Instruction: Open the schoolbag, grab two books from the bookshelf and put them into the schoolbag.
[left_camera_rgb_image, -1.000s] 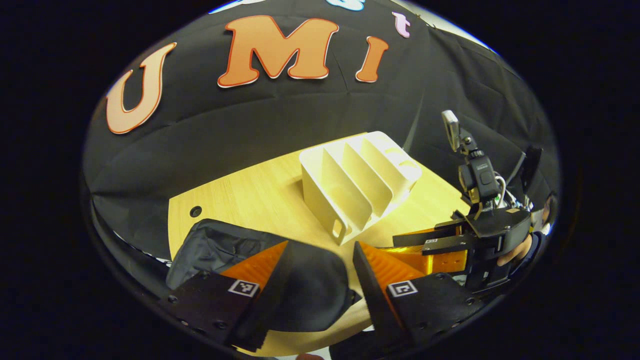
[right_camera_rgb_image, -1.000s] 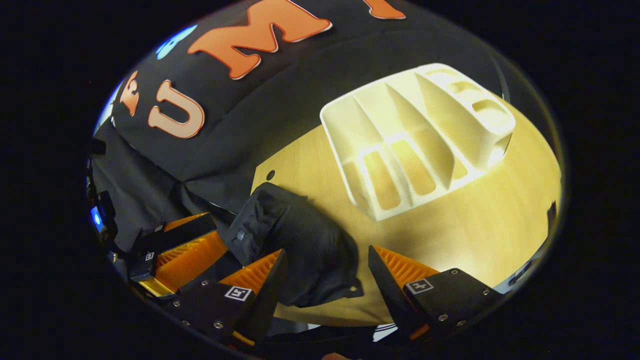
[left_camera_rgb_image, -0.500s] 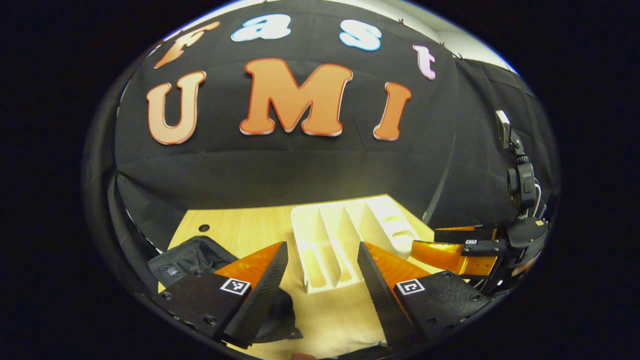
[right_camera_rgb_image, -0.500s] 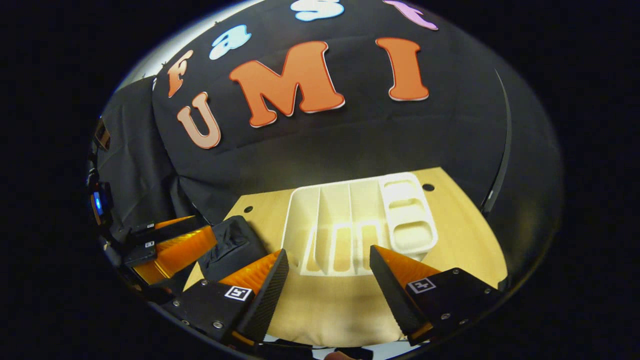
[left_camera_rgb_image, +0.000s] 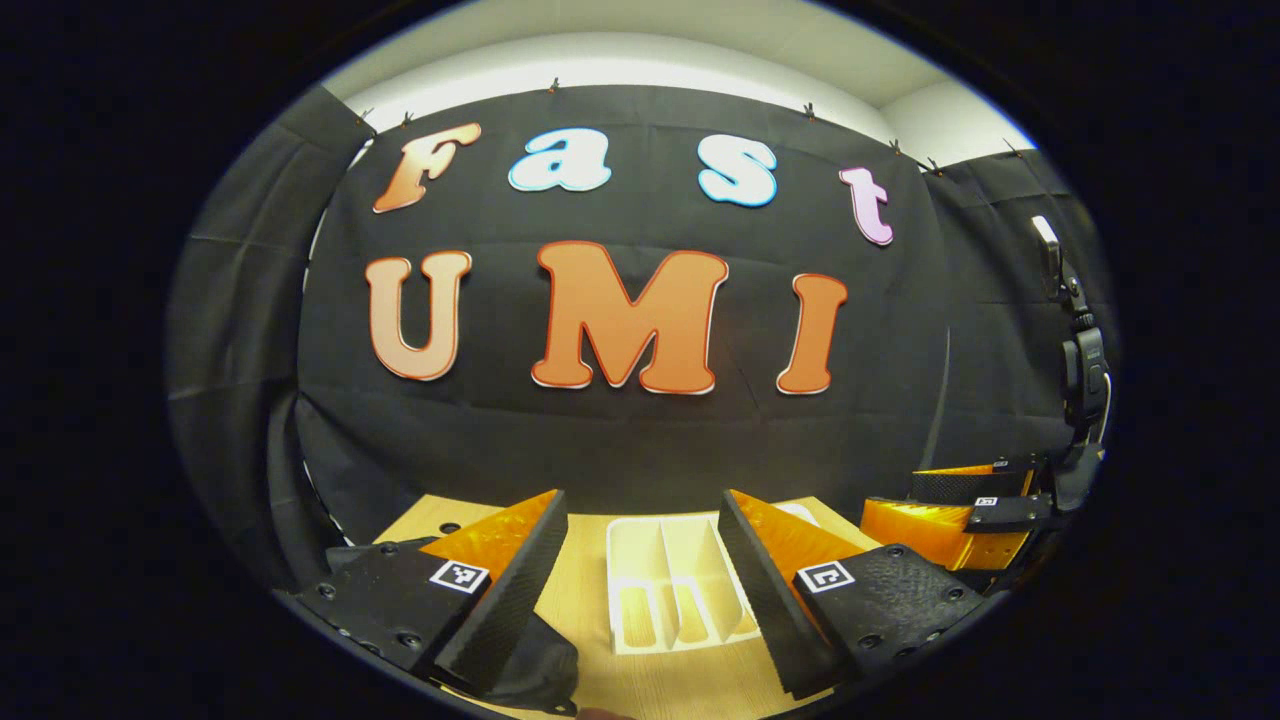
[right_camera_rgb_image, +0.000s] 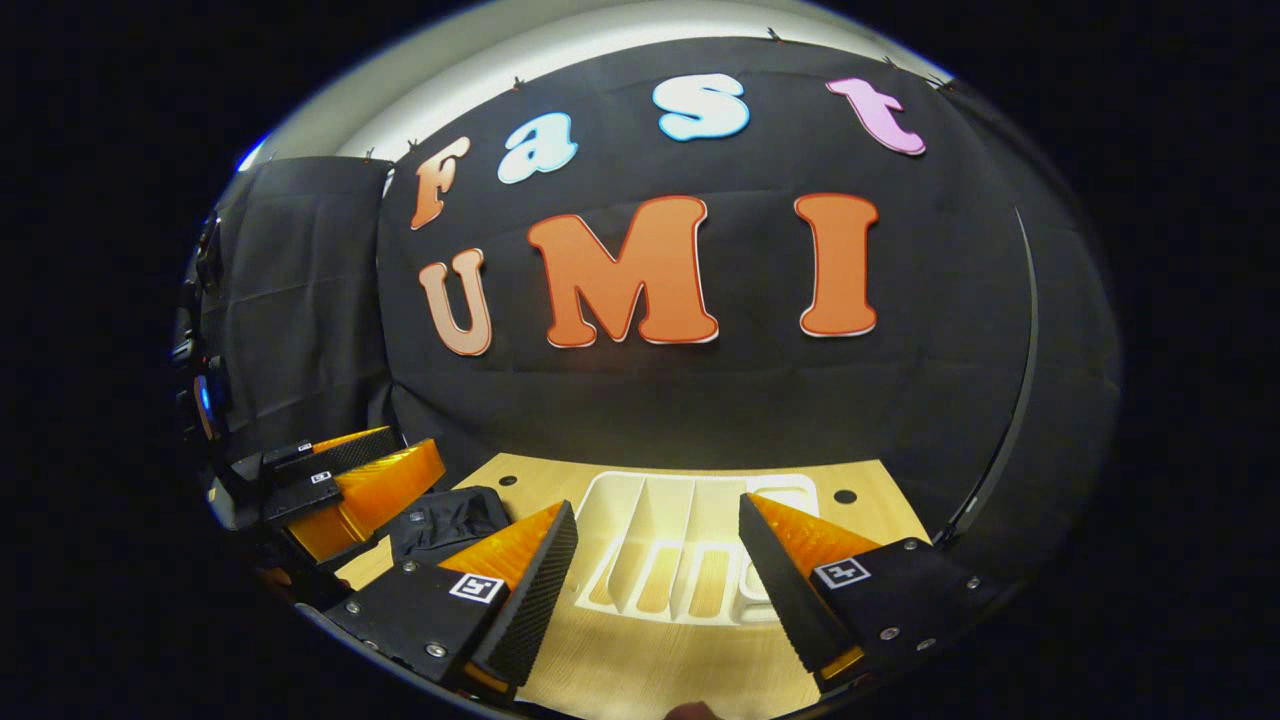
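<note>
A cream bookshelf (left_camera_rgb_image: 665, 590) with upright dividers lies on the wooden table (left_camera_rgb_image: 590, 600), its slots bare of books; in the right gripper view the bookshelf (right_camera_rgb_image: 665, 560) sits between my fingers' line of sight. The black schoolbag (left_camera_rgb_image: 530, 665) lies at the table's left, partly hidden behind my left finger; the schoolbag (right_camera_rgb_image: 445, 520) also shows left of the shelf. My left gripper (left_camera_rgb_image: 640, 580) is open, held above the table with nothing between its fingers. My right gripper (right_camera_rgb_image: 655, 590) is open too and holds nothing. The right gripper (left_camera_rgb_image: 975, 510) appears far right, the left gripper (right_camera_rgb_image: 335, 480) far left.
The table (right_camera_rgb_image: 640, 660) has small round holes near its back corners (right_camera_rgb_image: 845, 496). Black cloth walls close the booth behind and on both sides. A white wall strip runs above the cloth.
Both grippers have tilted up and drawn back, so the wall takes up more of each view and the bag and shelf have slid low. Both stayed open.
</note>
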